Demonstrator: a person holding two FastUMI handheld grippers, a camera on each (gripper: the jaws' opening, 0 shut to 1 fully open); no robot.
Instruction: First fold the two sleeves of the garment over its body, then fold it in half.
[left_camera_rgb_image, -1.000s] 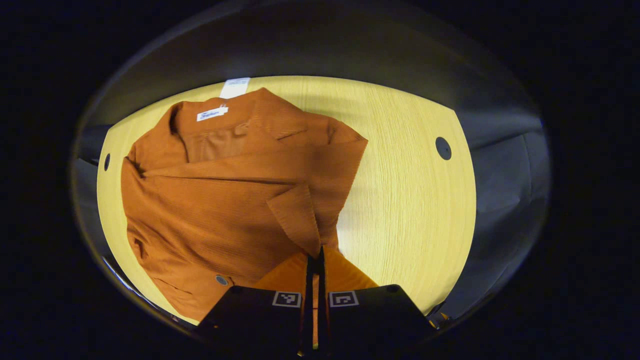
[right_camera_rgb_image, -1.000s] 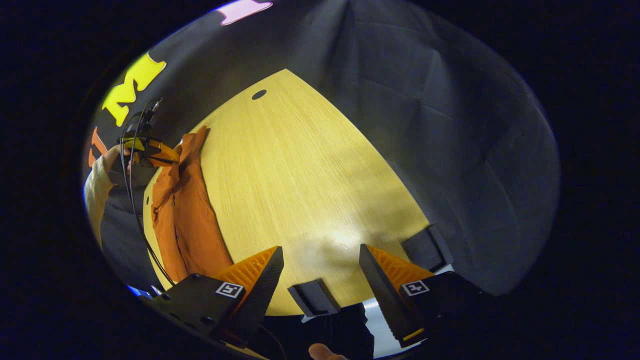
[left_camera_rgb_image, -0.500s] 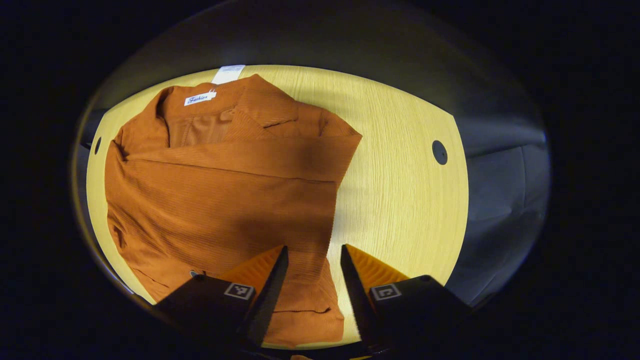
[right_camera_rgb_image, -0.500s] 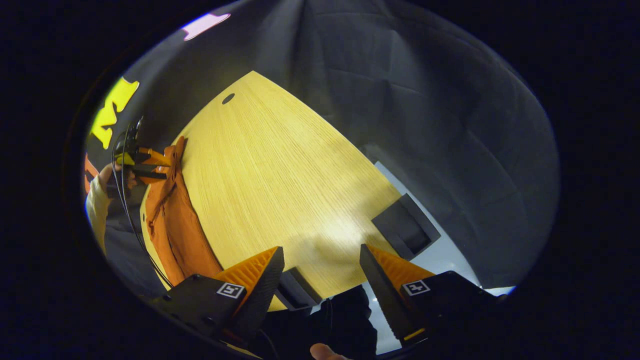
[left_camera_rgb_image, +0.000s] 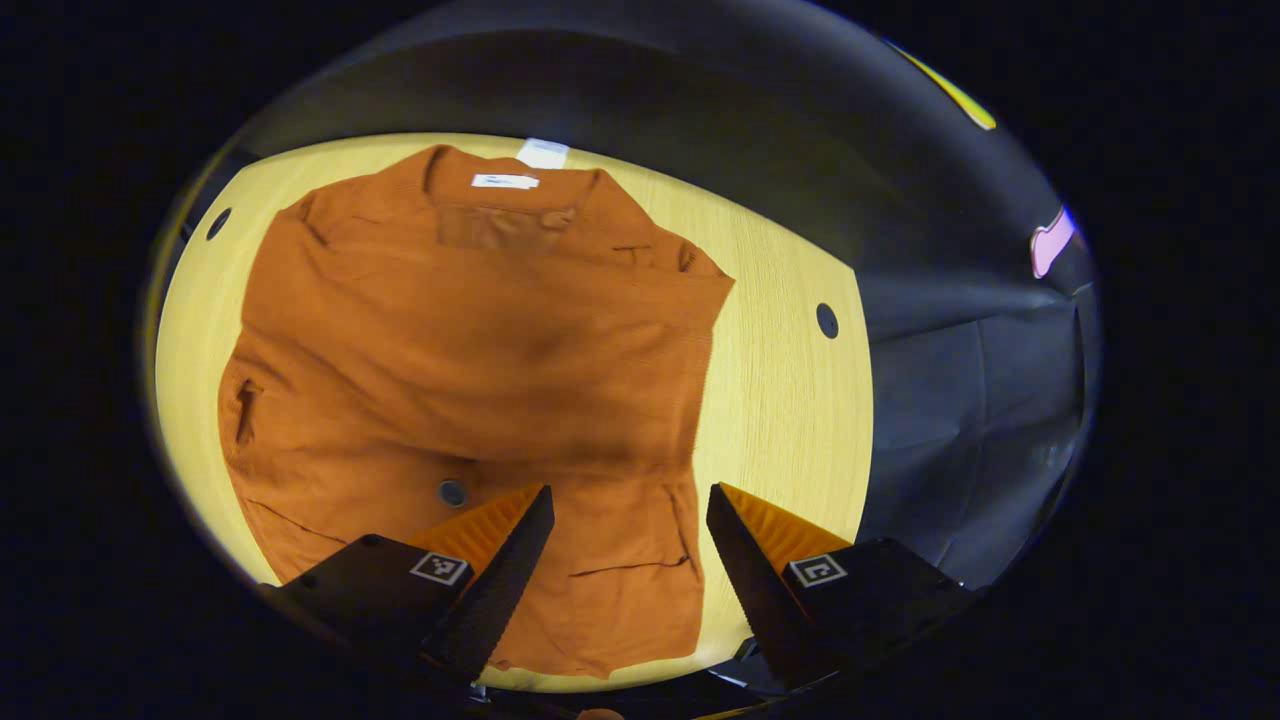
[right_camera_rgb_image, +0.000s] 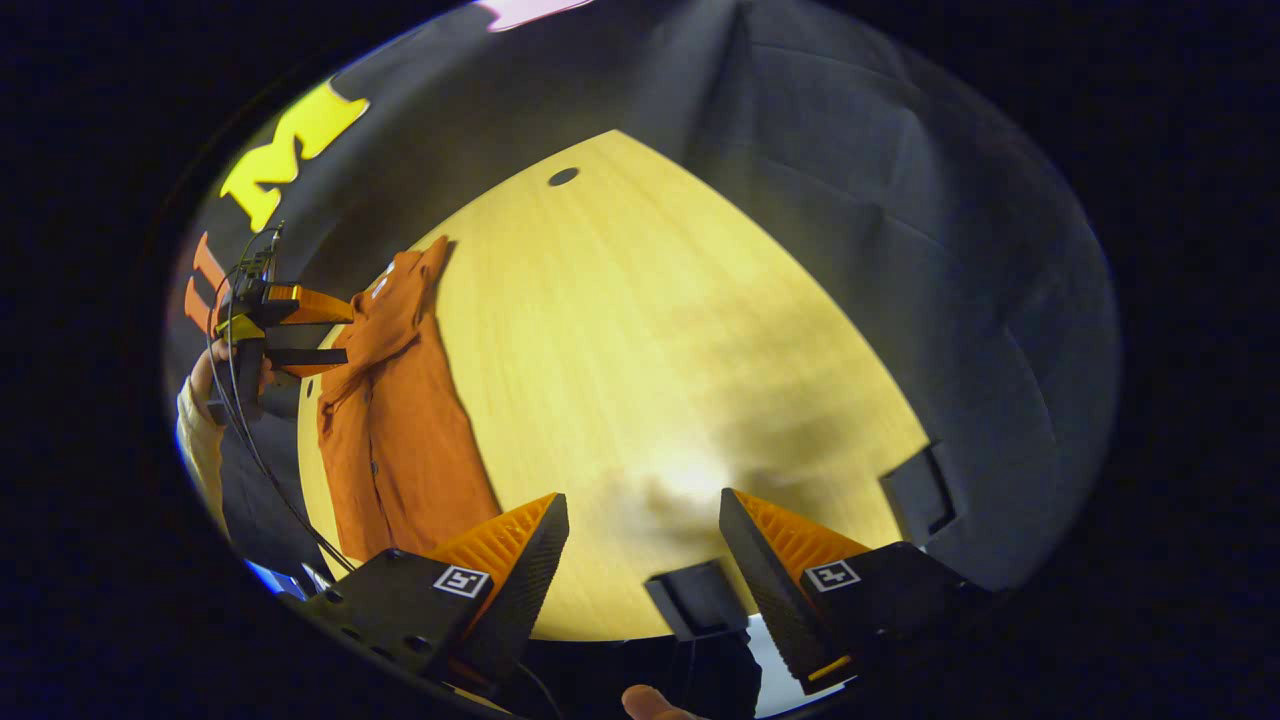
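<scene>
An orange corduroy garment (left_camera_rgb_image: 470, 380) lies flat on the yellow wooden table (left_camera_rgb_image: 780, 420), its collar with a white label (left_camera_rgb_image: 505, 181) at the far side. A sleeve lies folded across its body. My left gripper (left_camera_rgb_image: 628, 545) hovers open over the near hem, nothing between its fingers. In the right gripper view the garment (right_camera_rgb_image: 400, 440) lies far off at the left, with the left gripper (right_camera_rgb_image: 340, 336) held by a hand (right_camera_rgb_image: 200, 385) above its collar end. My right gripper (right_camera_rgb_image: 640, 540) stands open over bare table, well apart from the garment.
Round cable holes (left_camera_rgb_image: 827, 320) (left_camera_rgb_image: 218, 222) sit in the tabletop on either side of the garment, and another hole (right_camera_rgb_image: 563, 177) at the far corner. Dark blocks (right_camera_rgb_image: 695, 600) (right_camera_rgb_image: 920, 495) sit at the near table edge. Bare wood (right_camera_rgb_image: 650, 330) spreads right of the garment.
My left gripper let go of the sleeve cuff, opened and drew back; the sleeve now lies flat across the body. The right gripper stayed open and swung slightly.
</scene>
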